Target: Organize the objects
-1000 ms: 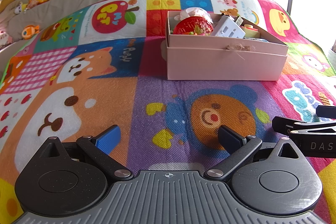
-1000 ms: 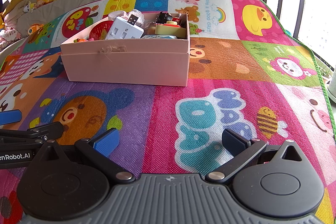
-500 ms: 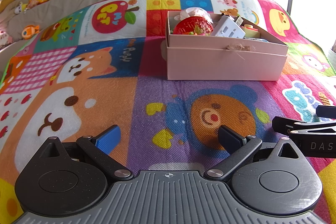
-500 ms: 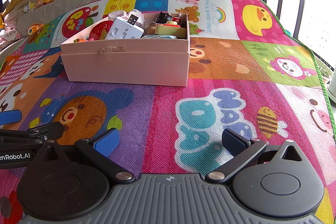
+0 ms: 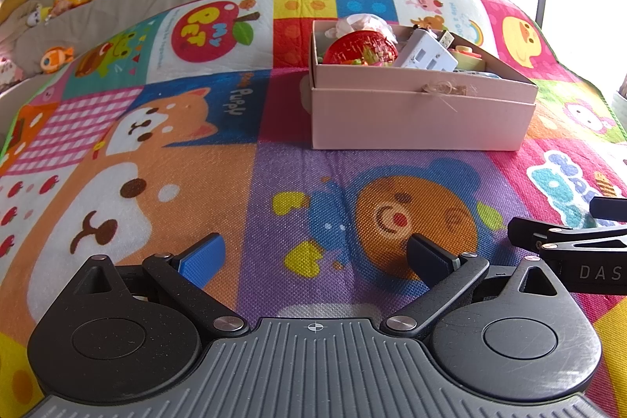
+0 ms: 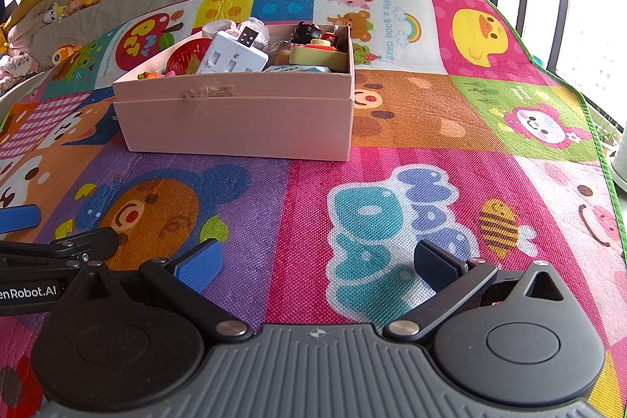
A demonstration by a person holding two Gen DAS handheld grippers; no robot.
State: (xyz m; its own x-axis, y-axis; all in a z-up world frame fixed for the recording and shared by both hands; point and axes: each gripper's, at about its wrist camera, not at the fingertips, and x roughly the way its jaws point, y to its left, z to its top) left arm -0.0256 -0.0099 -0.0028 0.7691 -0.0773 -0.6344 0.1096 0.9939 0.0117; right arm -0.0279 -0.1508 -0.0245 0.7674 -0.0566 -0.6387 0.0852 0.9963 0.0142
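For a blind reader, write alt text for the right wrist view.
A pink box full of toys sits on a colourful mat. The open, empty right gripper is in front of it; the left gripper shows at the left edge.

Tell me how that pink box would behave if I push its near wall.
The pink box is probably thin cardboard, so its wall may flex. Loaded with toys and sitting on the woven mat, it likely drags rather than glides.

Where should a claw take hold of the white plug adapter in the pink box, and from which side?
Probably from above, on the two long flat sides of the white plug adapter. It leans tilted on the other things, its upper half standing above the rim of the pink box, so those faces are free. The box walls block a low approach from the side.
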